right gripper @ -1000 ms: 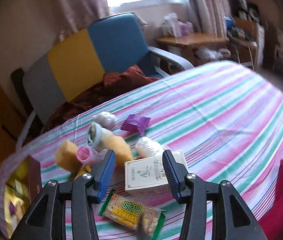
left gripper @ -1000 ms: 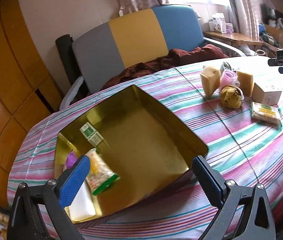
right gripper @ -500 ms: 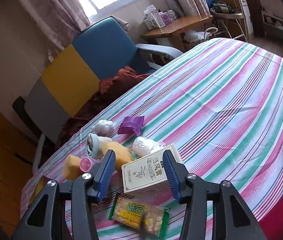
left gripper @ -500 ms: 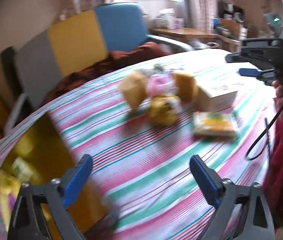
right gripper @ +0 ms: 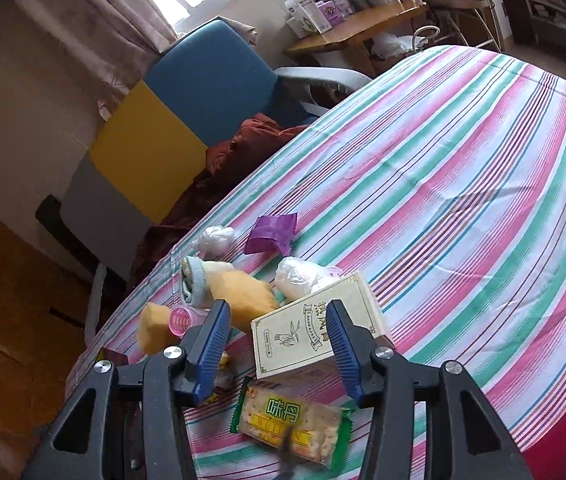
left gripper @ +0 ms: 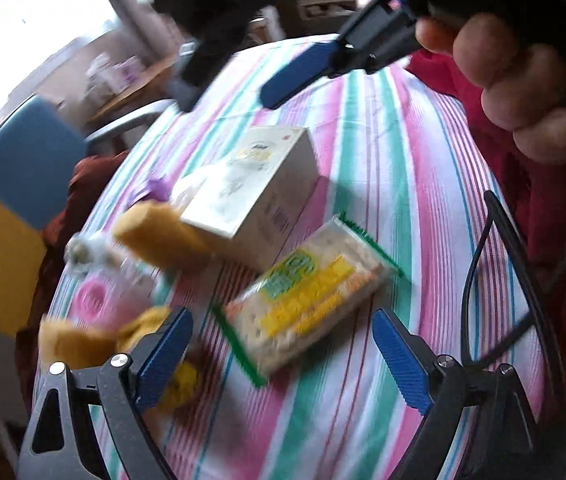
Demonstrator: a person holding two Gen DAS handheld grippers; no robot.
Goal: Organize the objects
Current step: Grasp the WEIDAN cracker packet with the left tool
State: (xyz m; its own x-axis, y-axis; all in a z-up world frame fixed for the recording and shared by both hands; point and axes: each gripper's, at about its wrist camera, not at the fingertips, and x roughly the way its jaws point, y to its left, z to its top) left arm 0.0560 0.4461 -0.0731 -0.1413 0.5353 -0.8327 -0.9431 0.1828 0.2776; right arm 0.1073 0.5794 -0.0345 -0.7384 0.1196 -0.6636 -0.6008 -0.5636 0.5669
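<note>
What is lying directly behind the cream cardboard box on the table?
Behind the cream cardboard box lie a crumpled white plastic bag and a yellow sponge. The box hides their near edges and anything lower.

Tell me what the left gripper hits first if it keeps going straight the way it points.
Most likely the cracker packet, lying on the striped tablecloth between the opening jaws of the left gripper; the blur leaves depth uncertain.

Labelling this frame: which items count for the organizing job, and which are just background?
Job items: cracker packet, white box, yellow sponges, pink roller, purple sachet, left gripper, its jaws opening over the packet.

Background: armchair, brown blanket, side table, curtains.
</note>
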